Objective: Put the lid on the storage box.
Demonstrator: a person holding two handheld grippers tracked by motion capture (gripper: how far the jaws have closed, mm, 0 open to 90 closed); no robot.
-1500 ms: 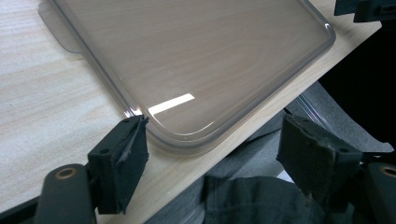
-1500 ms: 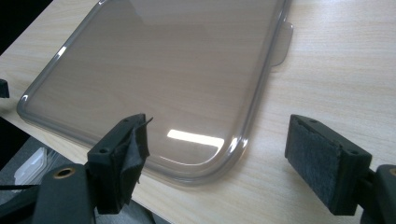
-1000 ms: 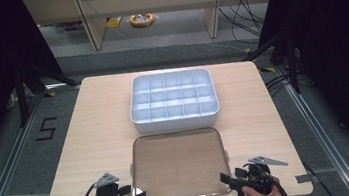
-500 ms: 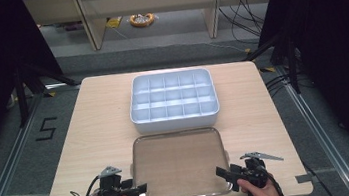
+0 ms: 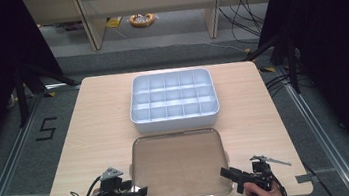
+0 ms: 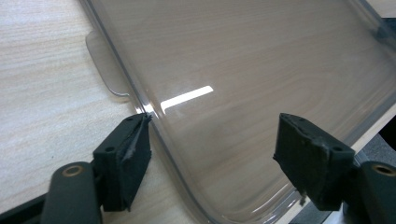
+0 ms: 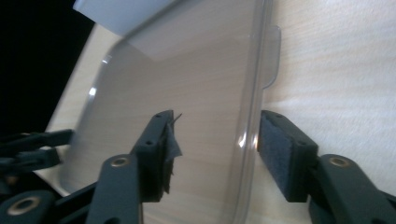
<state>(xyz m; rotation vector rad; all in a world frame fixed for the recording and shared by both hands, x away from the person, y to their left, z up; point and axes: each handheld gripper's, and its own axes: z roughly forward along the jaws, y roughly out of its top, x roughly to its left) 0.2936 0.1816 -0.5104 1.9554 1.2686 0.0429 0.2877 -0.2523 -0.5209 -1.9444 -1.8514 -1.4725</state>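
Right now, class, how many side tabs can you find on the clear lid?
2. One tab juts from the clear lid on the edge by the left gripper; the other tab juts from the edge by the right gripper.

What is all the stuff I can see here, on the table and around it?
Table: one, light wood, middle of the room.
Box with compartments: one, pale blue-white, far half of the table, empty.
Clear lid: one, see-through plastic, lying flat on the near half of the table, just in front of the box.
Yellow bundle: one, on the floor beyond the table; too small to tell what it is.
Cables: several, black, on the floor at the far right.
Left gripper: one, black, at the lid's near left corner, its jaws straddling the lid's edge.
Right gripper: one, black, at the lid's near right corner; its jaws have just been closing, with the lid's edge between them.
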